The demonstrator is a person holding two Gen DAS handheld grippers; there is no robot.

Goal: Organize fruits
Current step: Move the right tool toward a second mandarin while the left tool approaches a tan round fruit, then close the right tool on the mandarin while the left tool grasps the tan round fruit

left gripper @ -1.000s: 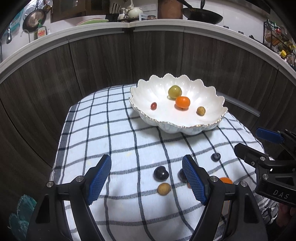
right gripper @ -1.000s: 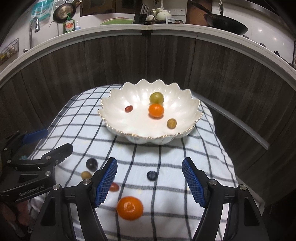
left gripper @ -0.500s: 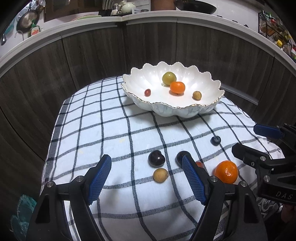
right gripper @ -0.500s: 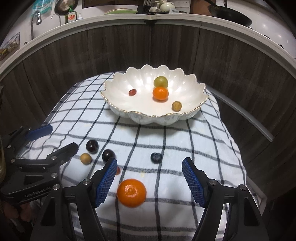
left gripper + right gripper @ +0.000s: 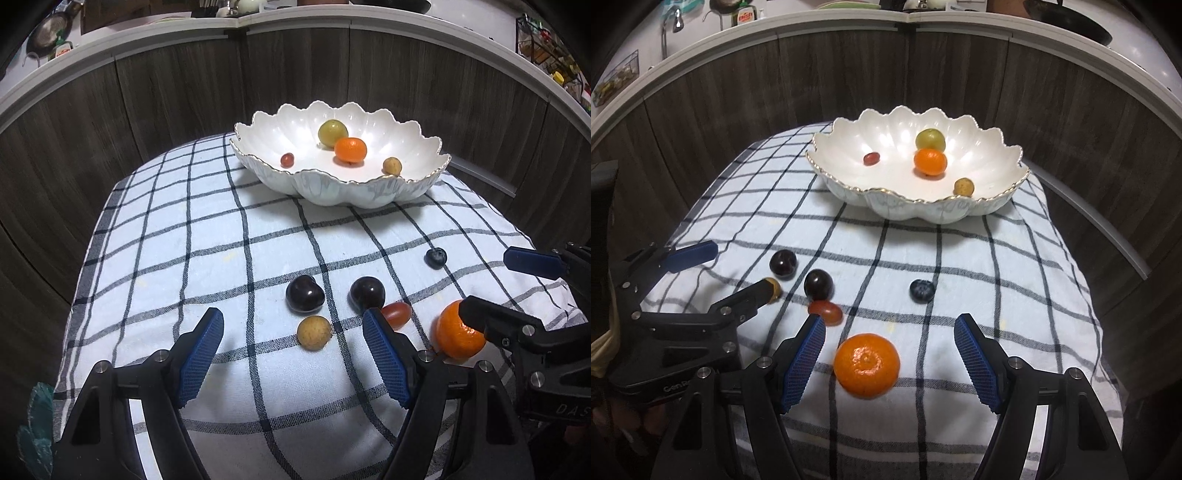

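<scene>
Jaws wide apart on both sides, nothing gripped: the left gripper [image 5: 293, 354] hangs low over the checked cloth [image 5: 177, 236] with the small tan fruit [image 5: 314, 332] lying between its blue pads, a little ahead of the tips. Just beyond that sit two dark cherries [image 5: 305, 294], side by side, and a red grape tomato [image 5: 396, 315] peeks out right beside the left gripper's right pad. Over on the other side, the right gripper [image 5: 890, 360] is released too, and the loose mandarin [image 5: 867, 364] rests on the cloth squarely between its pads, nearer the left one, not touched. A blueberry [image 5: 921, 291] lies farther ahead, on its own. At the far end of the cloth stands the white scalloped bowl [image 5: 993, 162], holding a green fruit, a second mandarin, a red grape tomato and a tan fruit.
</scene>
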